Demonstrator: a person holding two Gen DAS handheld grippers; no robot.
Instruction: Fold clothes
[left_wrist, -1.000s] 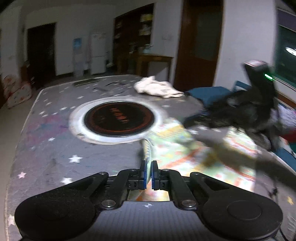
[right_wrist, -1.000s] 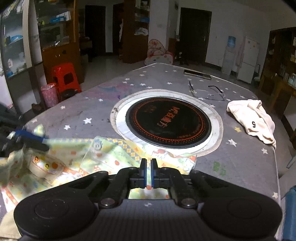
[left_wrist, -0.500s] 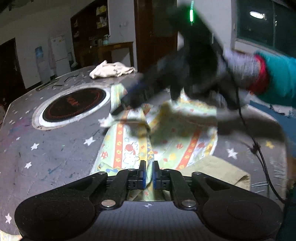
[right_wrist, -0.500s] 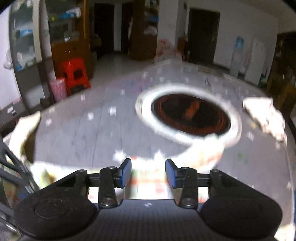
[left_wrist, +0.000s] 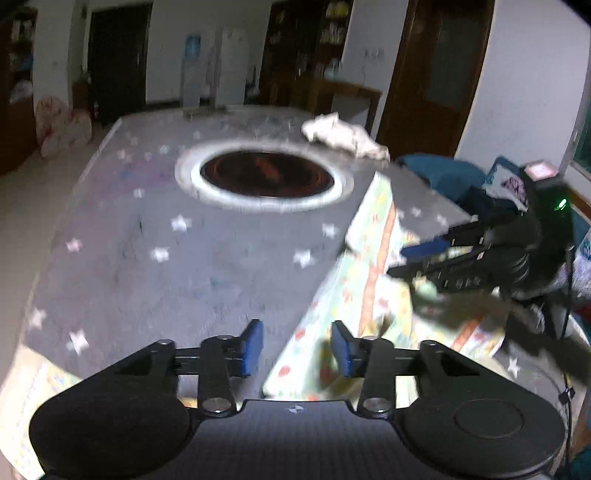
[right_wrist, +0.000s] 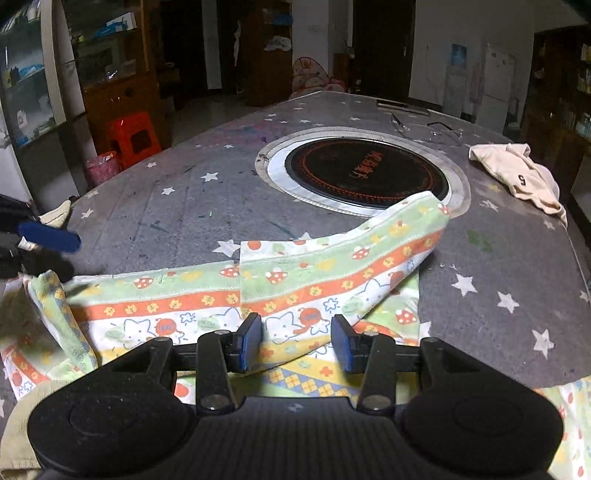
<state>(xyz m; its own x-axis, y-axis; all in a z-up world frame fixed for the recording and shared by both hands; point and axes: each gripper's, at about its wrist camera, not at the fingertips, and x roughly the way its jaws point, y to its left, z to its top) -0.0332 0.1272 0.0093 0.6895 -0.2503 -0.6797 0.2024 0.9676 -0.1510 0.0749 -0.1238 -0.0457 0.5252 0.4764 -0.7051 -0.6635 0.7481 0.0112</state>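
A patterned children's garment (right_wrist: 314, 280) with orange and green bands lies folded over itself on the star-print table cover (right_wrist: 177, 221). My right gripper (right_wrist: 295, 343) hovers over its near edge, open, pads clear of the cloth. My left gripper (left_wrist: 297, 349) has its jaws opening; the garment's edge (left_wrist: 369, 266) lies below the gap, not pinched. In the left wrist view the right gripper (left_wrist: 424, 258) hangs over the garment's far end. In the right wrist view the left gripper (right_wrist: 48, 240) shows at the left edge.
A round black hotplate (right_wrist: 365, 171) sits in the table's middle. A cream garment (right_wrist: 517, 177) lies at the far right, with glasses (right_wrist: 424, 127) and a phone (right_wrist: 400, 104) beyond. A red stool (right_wrist: 133, 138) stands left of the table, and dark blue cloth (left_wrist: 443, 173) lies off its right side.
Both grippers were shut on the patterned garment and now stand open, with the cloth let go. The garment went from held up to lying folded on the table.
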